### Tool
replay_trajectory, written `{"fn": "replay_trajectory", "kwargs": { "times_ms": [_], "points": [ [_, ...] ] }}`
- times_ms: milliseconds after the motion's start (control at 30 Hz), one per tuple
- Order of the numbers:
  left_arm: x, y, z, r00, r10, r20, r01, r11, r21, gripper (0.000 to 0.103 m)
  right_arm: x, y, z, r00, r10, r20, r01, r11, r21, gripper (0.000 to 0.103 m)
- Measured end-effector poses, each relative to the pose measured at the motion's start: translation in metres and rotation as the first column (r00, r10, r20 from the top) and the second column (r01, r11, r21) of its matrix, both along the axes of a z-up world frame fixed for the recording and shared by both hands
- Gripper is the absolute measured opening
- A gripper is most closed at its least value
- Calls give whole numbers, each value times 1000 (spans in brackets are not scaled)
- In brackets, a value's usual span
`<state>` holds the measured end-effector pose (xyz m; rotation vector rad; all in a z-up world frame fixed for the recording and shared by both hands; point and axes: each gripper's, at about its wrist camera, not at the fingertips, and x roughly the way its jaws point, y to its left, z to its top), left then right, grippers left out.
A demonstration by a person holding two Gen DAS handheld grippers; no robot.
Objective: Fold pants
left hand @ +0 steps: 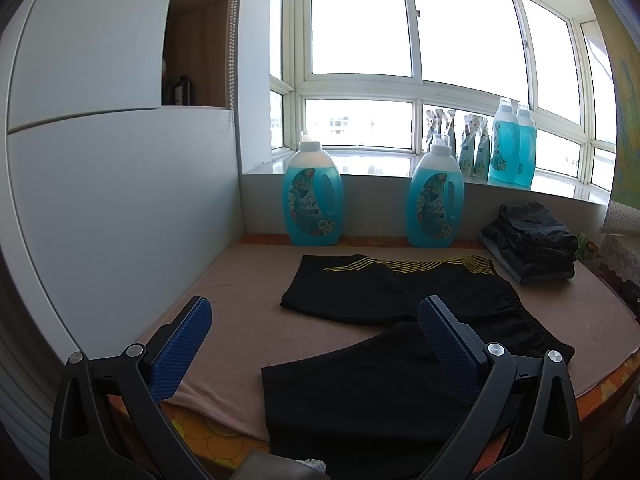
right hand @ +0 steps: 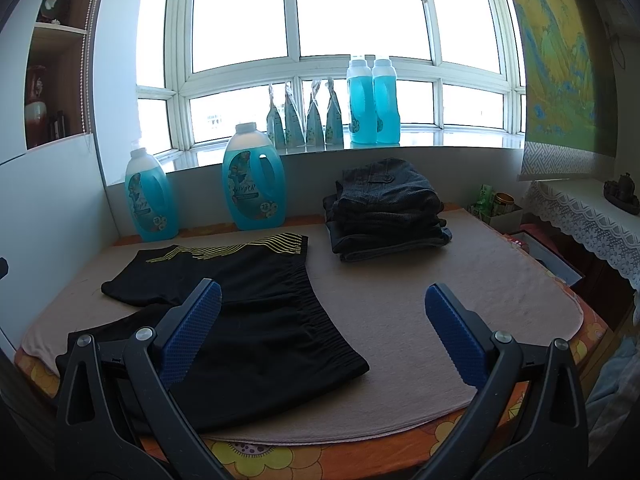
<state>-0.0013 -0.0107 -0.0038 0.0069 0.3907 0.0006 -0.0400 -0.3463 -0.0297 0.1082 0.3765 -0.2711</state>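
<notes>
While black shorts [right hand: 248, 312] lie flat on the tan mat [right hand: 400, 300], each hand-held gripper, left [left hand: 316, 340] and right [right hand: 324, 320], gapes wide, holding nothing.

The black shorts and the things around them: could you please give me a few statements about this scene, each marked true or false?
1. The black shorts lie spread flat on the beige cloth. True.
2. The left gripper is clamped on the shorts. False: it is open, holding nothing.
3. A stack of folded dark garments sits on the cloth. True.
4. The right gripper is shut. False: it is open.
5. Two blue detergent bottles stand behind the shorts. True.
</notes>
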Motion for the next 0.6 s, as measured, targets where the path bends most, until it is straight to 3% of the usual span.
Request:
{"fn": "replay_trajectory", "kwargs": {
  "times_ms": [600],
  "points": [
    [2,0,-1,1000,-5,-6,5,1000,0,103,0,0,-1,1000,0,-3,0,1000,2,103]
  ]
}}
